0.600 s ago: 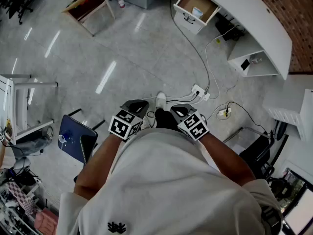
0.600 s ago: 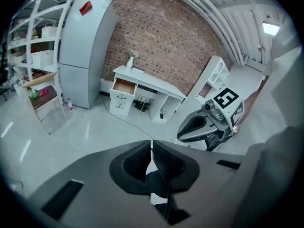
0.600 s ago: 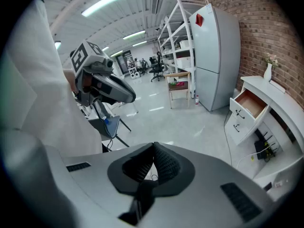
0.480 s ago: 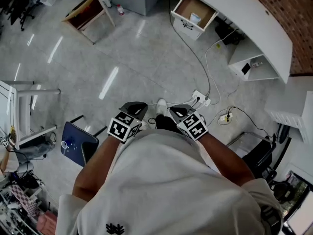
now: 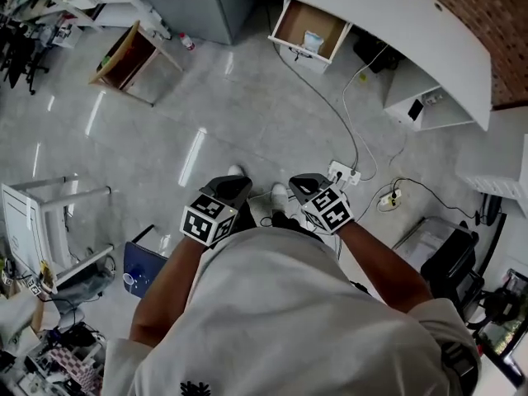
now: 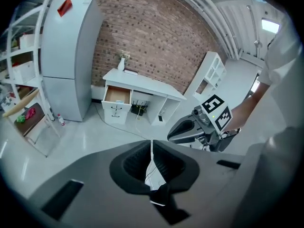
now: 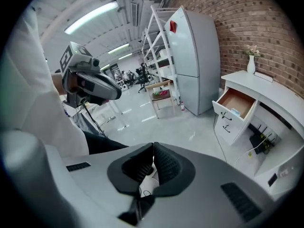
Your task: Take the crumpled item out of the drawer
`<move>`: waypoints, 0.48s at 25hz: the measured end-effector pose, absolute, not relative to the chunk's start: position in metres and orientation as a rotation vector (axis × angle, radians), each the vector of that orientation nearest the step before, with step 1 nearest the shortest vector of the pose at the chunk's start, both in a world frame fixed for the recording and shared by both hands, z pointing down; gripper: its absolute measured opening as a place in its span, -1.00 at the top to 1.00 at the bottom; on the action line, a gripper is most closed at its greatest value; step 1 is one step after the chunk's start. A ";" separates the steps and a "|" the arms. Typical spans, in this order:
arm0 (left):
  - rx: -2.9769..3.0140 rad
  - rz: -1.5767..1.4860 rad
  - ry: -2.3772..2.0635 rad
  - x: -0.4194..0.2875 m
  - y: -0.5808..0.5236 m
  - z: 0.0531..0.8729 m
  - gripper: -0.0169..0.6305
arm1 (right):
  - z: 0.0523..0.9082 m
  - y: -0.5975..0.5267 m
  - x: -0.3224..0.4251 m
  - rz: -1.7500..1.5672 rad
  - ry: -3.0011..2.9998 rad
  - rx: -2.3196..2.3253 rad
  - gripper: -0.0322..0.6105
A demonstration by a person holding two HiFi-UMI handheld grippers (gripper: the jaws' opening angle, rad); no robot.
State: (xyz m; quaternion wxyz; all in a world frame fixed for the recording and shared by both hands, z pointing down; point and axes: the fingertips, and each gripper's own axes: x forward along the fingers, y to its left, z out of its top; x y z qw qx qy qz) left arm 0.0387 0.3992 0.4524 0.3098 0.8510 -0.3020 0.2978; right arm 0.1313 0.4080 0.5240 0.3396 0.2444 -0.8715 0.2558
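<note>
Person is standing well apart from the white worktop (image 5: 396,23), holding both tools at the waist.

- Left tongs (image 5: 233,184): sitting closed, tips meeting, nothing between them.
- Right tongs (image 5: 299,183): likewise closed and empty.
- Drawer (image 5: 307,28): hanging open under the worktop's end.
- Crumpled item (image 5: 313,40): probably the small pale thing lying inside, toward the drawer's front. Too small to confirm its shape.

The reach is not yet begun.

Risks:
- Cables (image 5: 353,143) are trailing across the floor between person and drawer.
- A power strip (image 5: 341,172) is lying just ahead of the feet. A snag there could be jolting the approach.
- Tongs arriving closed would be shoving the light item deeper instead of gripping it.
- A steep entry could be clipping the drawer wall.
</note>
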 end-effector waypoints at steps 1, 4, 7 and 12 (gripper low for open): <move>2.256 0.791 -0.776 0.038 0.387 0.456 0.85 | 0.527 0.397 0.130 0.674 -2.264 0.656 0.81; 2.274 0.770 -0.729 0.030 0.343 0.466 0.85 | 0.534 0.357 0.123 0.665 -2.242 0.715 0.80; 2.320 0.774 -0.686 0.014 0.300 0.467 0.85 | 0.531 0.318 0.107 0.693 -2.215 0.792 0.76; 2.413 0.802 -0.609 -0.031 0.196 0.455 0.85 | 0.524 0.227 0.067 0.665 -2.162 0.865 0.65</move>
